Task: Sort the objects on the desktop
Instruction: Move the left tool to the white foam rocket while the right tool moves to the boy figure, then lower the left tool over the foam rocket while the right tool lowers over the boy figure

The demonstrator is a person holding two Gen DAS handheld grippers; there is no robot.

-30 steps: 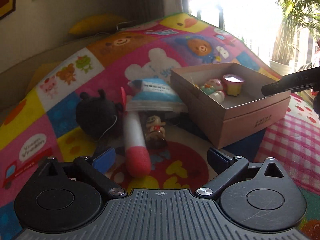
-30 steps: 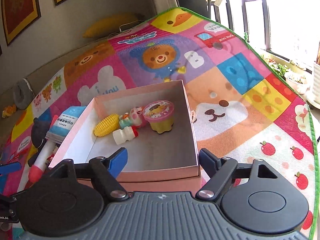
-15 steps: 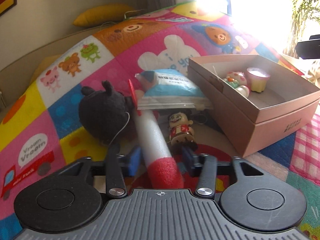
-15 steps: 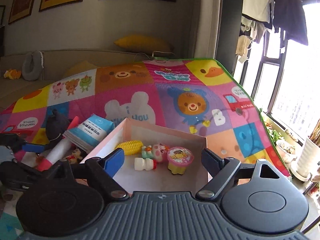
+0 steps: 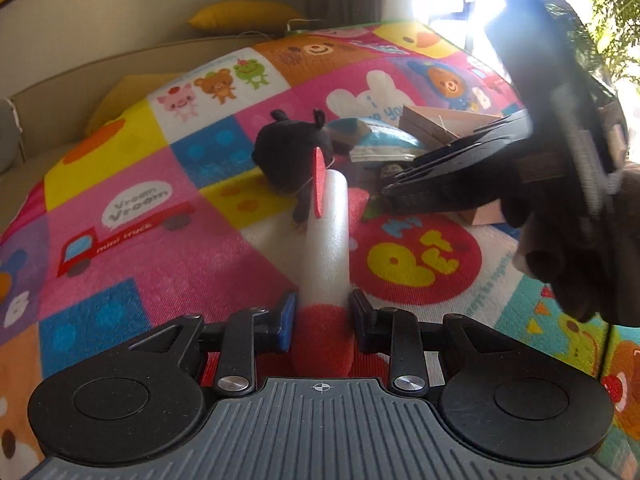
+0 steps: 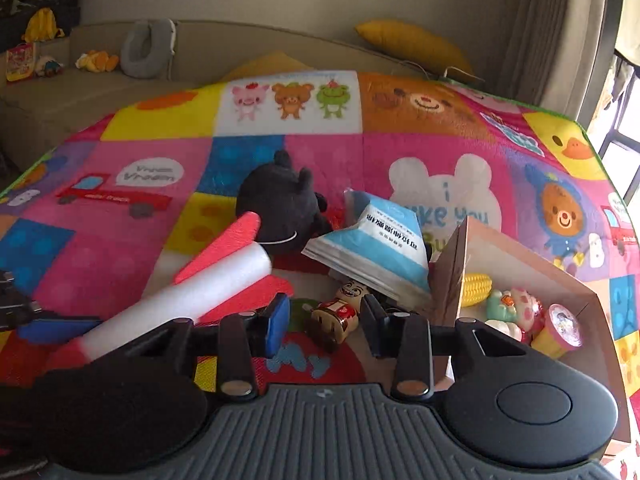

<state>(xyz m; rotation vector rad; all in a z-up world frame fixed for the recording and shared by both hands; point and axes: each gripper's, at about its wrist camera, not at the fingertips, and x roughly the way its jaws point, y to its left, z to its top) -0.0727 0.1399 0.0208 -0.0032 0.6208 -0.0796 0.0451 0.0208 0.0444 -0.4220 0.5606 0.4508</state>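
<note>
Four small toys lay in the box [image 6: 520, 252]; the left gripper [image 5: 322, 314] was clamped on the foam rocket [image 5: 326, 240], the right gripper [image 6: 324, 326] held apart around the figurine [image 6: 340, 312]; plush [image 6: 276, 204] and packet [image 6: 380, 248] remained.

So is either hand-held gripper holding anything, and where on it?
The left hand-held gripper grips the foam rocket near its red nose; the right one holds nothing.

On the play mat [image 6: 328, 156] a foam rocket [image 6: 208, 284] is laid at the left, with a plush toy [image 6: 280, 204] behind its tail. To the right of the plush a packet [image 6: 380, 252] is propped against the box [image 6: 452, 276], a small figurine [image 6: 340, 312] being found under it. In the box a toy corn [image 6: 474, 288], a toy animal [image 6: 516, 304] and a cup [image 6: 560, 328] are kept.
</note>
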